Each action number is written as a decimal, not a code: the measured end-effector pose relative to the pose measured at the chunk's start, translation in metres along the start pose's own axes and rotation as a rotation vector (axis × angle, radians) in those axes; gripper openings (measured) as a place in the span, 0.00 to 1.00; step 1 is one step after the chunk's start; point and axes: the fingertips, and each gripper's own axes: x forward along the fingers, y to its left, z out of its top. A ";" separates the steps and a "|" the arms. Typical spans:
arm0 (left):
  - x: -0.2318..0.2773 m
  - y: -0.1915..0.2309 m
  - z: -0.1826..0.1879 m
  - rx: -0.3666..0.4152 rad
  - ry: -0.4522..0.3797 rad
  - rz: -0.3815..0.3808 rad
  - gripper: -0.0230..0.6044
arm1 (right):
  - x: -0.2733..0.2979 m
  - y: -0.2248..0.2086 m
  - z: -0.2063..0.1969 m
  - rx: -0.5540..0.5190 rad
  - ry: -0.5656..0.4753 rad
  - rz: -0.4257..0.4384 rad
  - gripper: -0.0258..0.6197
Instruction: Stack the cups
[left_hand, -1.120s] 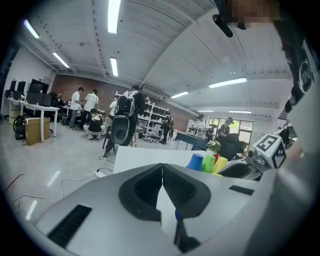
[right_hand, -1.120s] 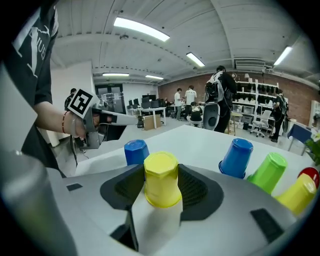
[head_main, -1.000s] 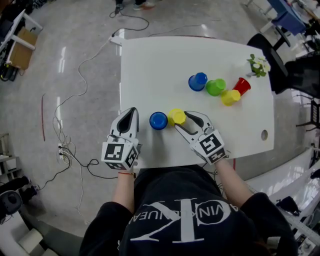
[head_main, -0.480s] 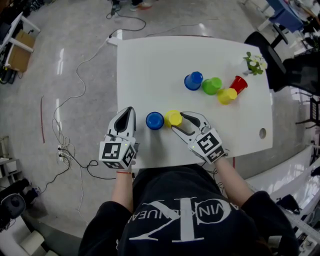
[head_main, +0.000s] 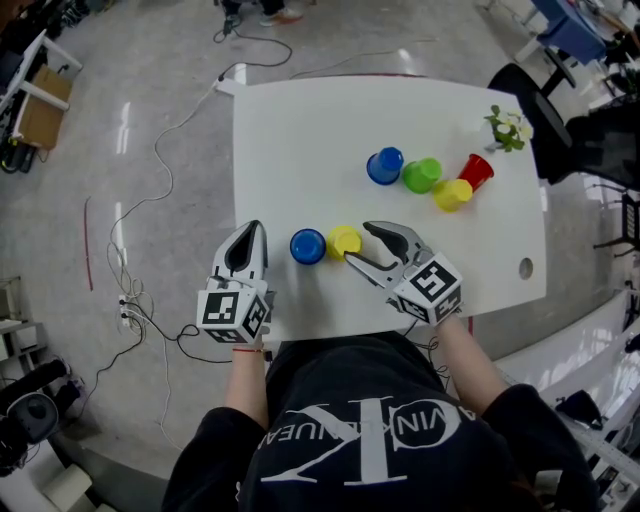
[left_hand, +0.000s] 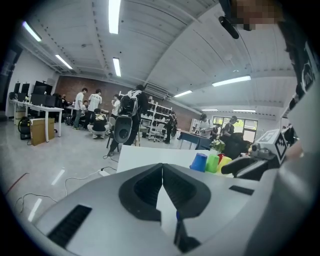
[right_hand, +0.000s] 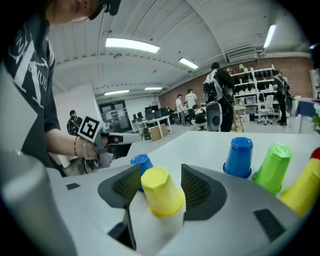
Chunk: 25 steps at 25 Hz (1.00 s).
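An upturned yellow cup (head_main: 345, 241) stands on the white table (head_main: 300, 130) right beside an upturned blue cup (head_main: 307, 246). My right gripper (head_main: 358, 245) is open around the yellow cup (right_hand: 161, 191); its jaws have just been opening, with a gap at the pads. The near blue cup (right_hand: 141, 164) shows just behind. My left gripper (head_main: 252, 232) rests shut and empty at the table's near left edge, its fingertips (left_hand: 161, 167) meeting. Farther off are a blue cup (head_main: 385, 166), a green cup (head_main: 422, 176), a lying yellow cup (head_main: 450, 194) and a red cup (head_main: 478, 170).
A small potted plant (head_main: 508, 128) stands at the table's far right corner, and a round hole (head_main: 526, 266) sits near the right edge. Cables (head_main: 150, 200) trail over the floor on the left. People and desks fill the room behind.
The right gripper's jaws have spread wider round the yellow cup and the gripper has rolled a little. The left gripper has stayed put.
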 end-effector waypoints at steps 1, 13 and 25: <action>-0.001 0.002 0.000 0.000 -0.001 0.007 0.04 | -0.004 -0.006 0.007 0.023 -0.031 -0.010 0.44; -0.020 0.014 -0.013 -0.009 0.011 0.065 0.04 | -0.014 -0.155 0.023 0.158 -0.094 -0.600 0.46; -0.032 0.019 -0.022 -0.027 0.022 0.097 0.04 | 0.002 -0.143 0.023 0.076 -0.075 -0.513 0.41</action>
